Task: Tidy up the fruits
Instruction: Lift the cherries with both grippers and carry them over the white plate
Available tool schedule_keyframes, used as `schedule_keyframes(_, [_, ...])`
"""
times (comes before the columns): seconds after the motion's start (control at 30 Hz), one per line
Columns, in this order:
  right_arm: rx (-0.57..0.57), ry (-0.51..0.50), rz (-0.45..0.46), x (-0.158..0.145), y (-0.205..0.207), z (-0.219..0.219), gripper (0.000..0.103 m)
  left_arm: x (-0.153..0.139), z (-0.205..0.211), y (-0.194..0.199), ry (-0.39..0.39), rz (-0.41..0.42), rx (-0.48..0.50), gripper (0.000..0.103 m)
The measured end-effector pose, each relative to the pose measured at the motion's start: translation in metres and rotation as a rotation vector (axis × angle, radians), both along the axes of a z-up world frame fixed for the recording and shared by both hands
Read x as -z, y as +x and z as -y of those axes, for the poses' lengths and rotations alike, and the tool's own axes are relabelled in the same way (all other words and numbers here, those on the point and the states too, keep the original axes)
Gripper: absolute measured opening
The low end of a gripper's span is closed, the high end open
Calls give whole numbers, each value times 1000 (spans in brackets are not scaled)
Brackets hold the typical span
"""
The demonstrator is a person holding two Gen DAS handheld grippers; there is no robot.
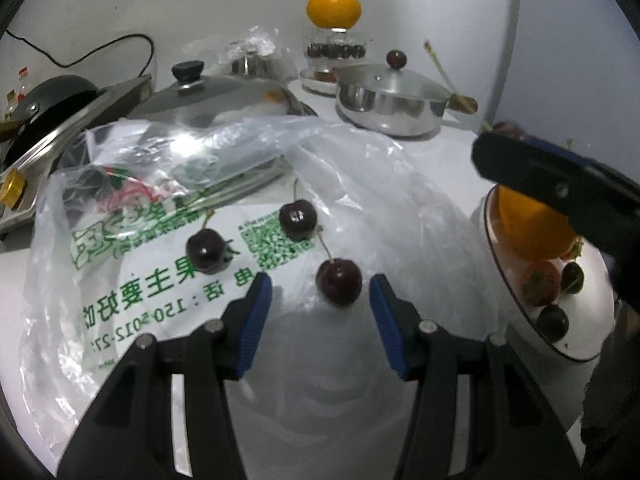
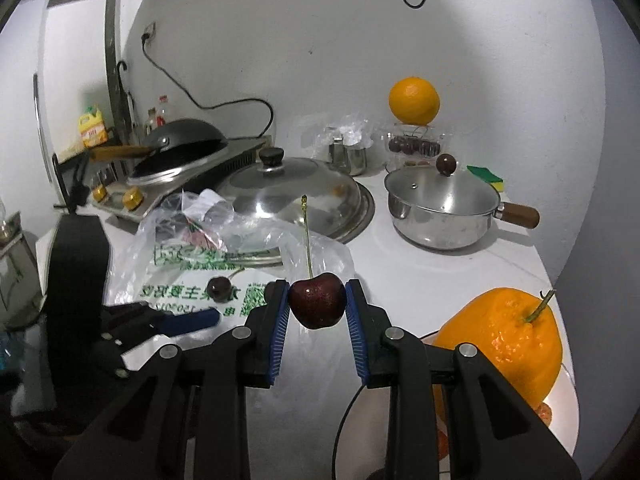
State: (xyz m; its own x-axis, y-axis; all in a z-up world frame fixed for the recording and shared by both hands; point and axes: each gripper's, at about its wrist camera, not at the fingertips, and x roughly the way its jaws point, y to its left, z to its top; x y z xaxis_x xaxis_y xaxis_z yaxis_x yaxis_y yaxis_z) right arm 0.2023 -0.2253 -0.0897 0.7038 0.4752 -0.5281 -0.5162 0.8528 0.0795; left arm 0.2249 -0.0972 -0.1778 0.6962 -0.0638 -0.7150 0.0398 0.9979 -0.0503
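Three dark cherries lie on a clear plastic bag (image 1: 168,264) with green print. The nearest cherry (image 1: 339,281) sits between the fingertips of my open left gripper (image 1: 320,300), closer to the right finger; the other two cherries (image 1: 297,216) (image 1: 205,250) lie farther back. My right gripper (image 2: 317,300) is shut on a dark cherry (image 2: 317,305) with an upright stem, held above the counter. A white plate (image 1: 568,344) at the right holds a large orange (image 1: 532,228) (image 2: 504,340), a small reddish fruit (image 1: 540,282) and two dark cherries (image 1: 553,322).
A steel pot with lid (image 1: 390,100) (image 2: 444,208), a large domed lid (image 1: 216,108) (image 2: 296,196), a wok on a stove (image 2: 180,148) and a jar with an orange on top (image 1: 334,32) (image 2: 414,120) stand behind. The right gripper shows in the left wrist view (image 1: 560,184).
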Motion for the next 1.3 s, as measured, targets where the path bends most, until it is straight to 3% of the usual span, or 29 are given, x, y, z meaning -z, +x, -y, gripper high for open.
schedule_keyframes(0.33, [-14,-16,11,3,5,0,30,8,4,11,-13,-27,-6,53])
schedule_keyframes(0.5, [-15,-23,11,3,5,-2,30,9,-2,13,-57,-39,-6,52])
schedule_keyframes(0.8, [-24,-45,0,8,5,-6,30,7,2,5,-63,-13,39,28])
schedule_keyframes(1.3, [-19,-60,11,7,-7,-11,30,-5,-17,-18,-97,31,13,28])
